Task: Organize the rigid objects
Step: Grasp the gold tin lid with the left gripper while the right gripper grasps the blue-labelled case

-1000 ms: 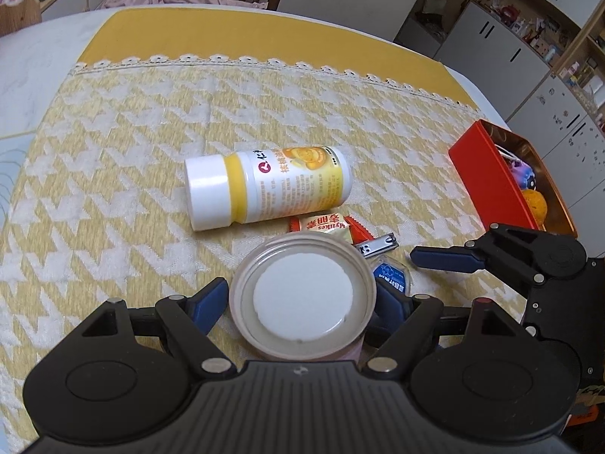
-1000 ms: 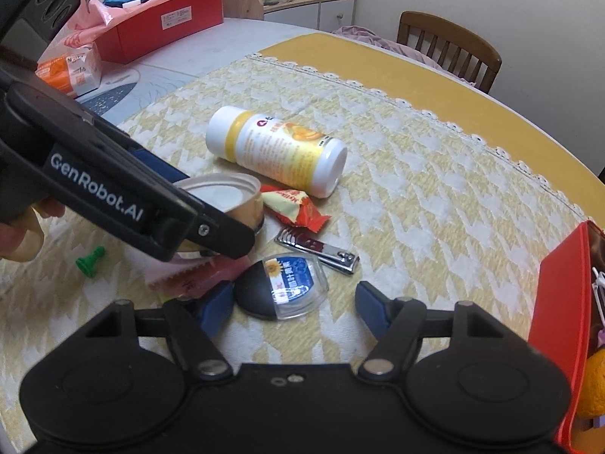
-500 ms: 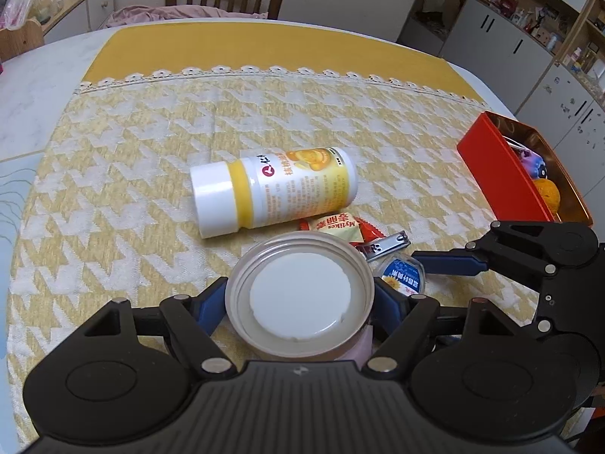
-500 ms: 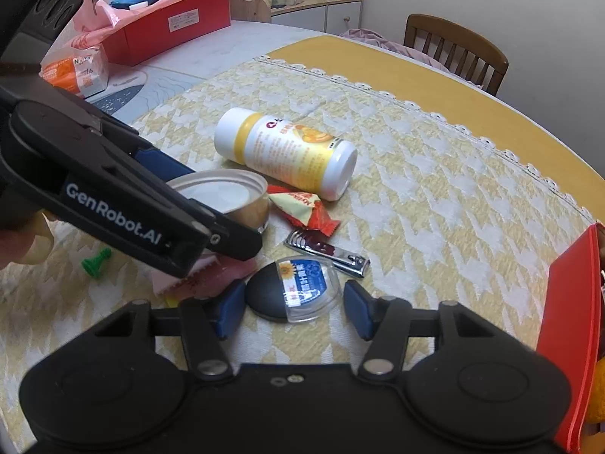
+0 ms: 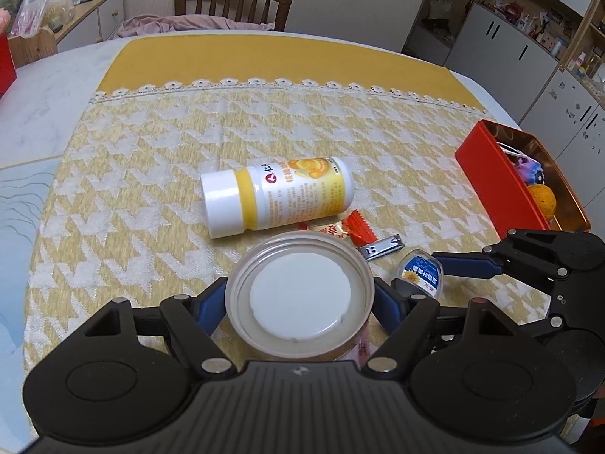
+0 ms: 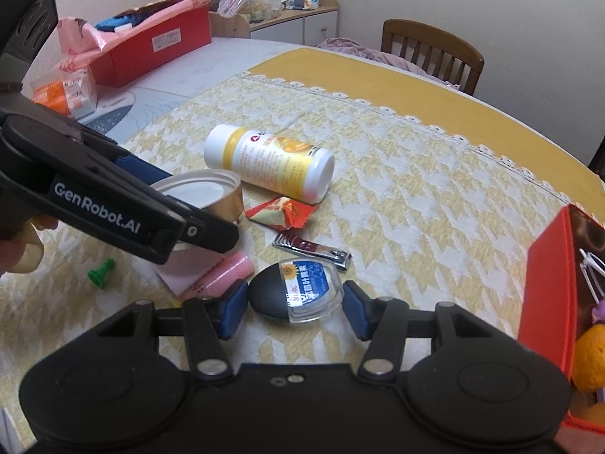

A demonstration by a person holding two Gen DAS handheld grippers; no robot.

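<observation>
A round table covered by a yellow-and-white houndstooth cloth (image 5: 151, 174) filled both views, with an open red box (image 5: 491, 174) already holding a few toys at the right edge of the left wrist frame. A white-capped yellow plastic bottle (image 5: 276, 195) lay on its side at the centre of that frame. Just below it, the left gripper (image 5: 298, 304) had its blue pads set wide on either side of a squat pink can with a metal rim and white lid (image 5: 298, 299); both pads appeared to press its wall, so the can looked gripped, seemingly just clear of the cloth. In the lower middle of the right wrist frame, the right gripper (image 6: 295, 304) straddled a small black oval case with a clear blue-labelled lid (image 6: 295, 291). Its jaws had just been closing about the case, and its pads now appeared to touch both ends. A red sweet wrapper (image 6: 281, 212) and a metal nail clipper (image 6: 314, 251) lay just above the case, and a tiny green pawn (image 6: 100, 272) at lower left. Both hands seemed to be at the grasping step; the next move likely called for lifting each item straight up, clear of the clutter, and carrying it toward the red box.
</observation>
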